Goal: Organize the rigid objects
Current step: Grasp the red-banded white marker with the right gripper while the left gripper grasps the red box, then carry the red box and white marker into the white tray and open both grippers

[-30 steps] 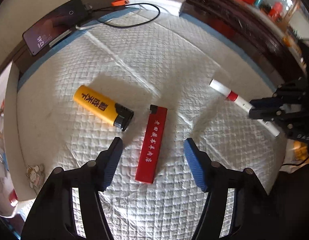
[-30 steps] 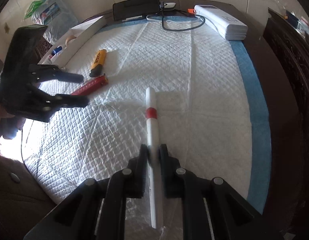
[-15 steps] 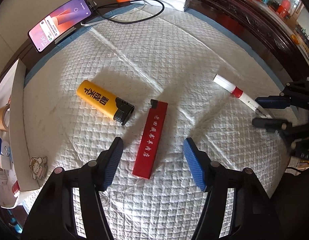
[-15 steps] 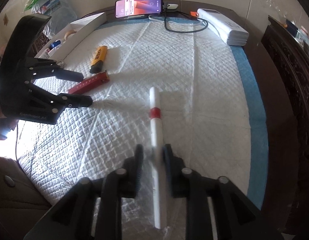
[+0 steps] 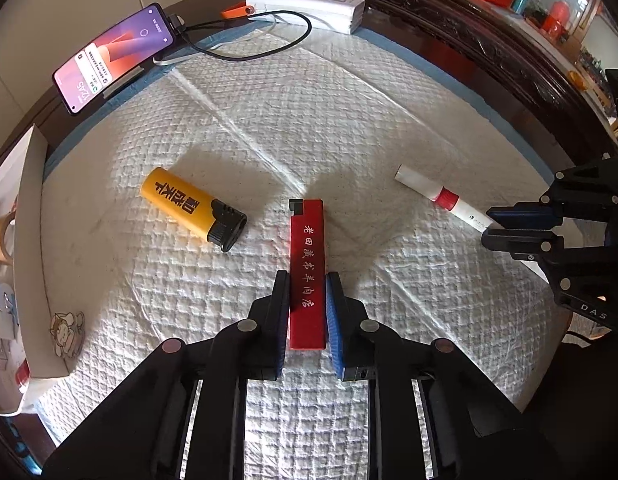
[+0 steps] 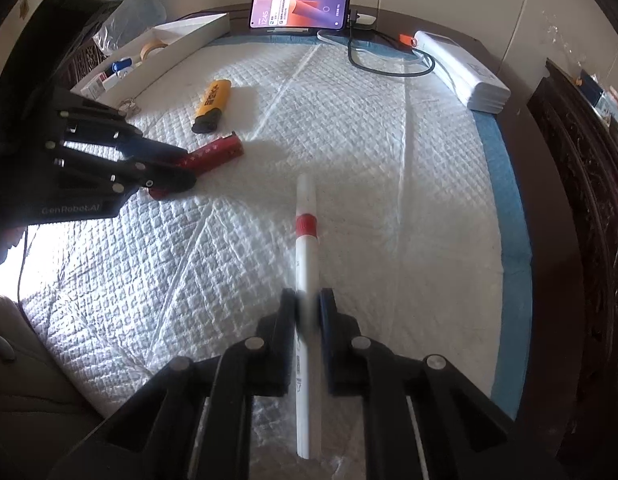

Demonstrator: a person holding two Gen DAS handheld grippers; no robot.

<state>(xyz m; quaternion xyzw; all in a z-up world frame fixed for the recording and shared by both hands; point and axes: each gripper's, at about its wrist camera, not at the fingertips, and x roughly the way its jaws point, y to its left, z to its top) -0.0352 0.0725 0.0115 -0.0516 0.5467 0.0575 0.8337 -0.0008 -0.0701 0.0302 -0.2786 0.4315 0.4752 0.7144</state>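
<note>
Fingers first: the left gripper (image 5: 307, 312) has both fingers clamped on the lower end of the flat red lighter (image 5: 307, 256), which is lying flat on the white quilted pad (image 5: 349, 120) over the bench. Over on the right, the right gripper (image 6: 307, 312) is pinched tight on the white marker (image 6: 306, 264) with the red band, partway along its barrel, and it looks like it's resting on the pad too.

If it were me, I'd lift both straight up and keep them level, since the red lighter is held near 1 end and could swing. The white tray (image 6: 181, 46) along the left edge looks like the spot to sort into, just guessing.

Count going left to right: 1 yellow lighter (image 5: 193, 210) lying loose, 1 red lighter, 1 marker. So 2 lighters, 1 marker.
</note>
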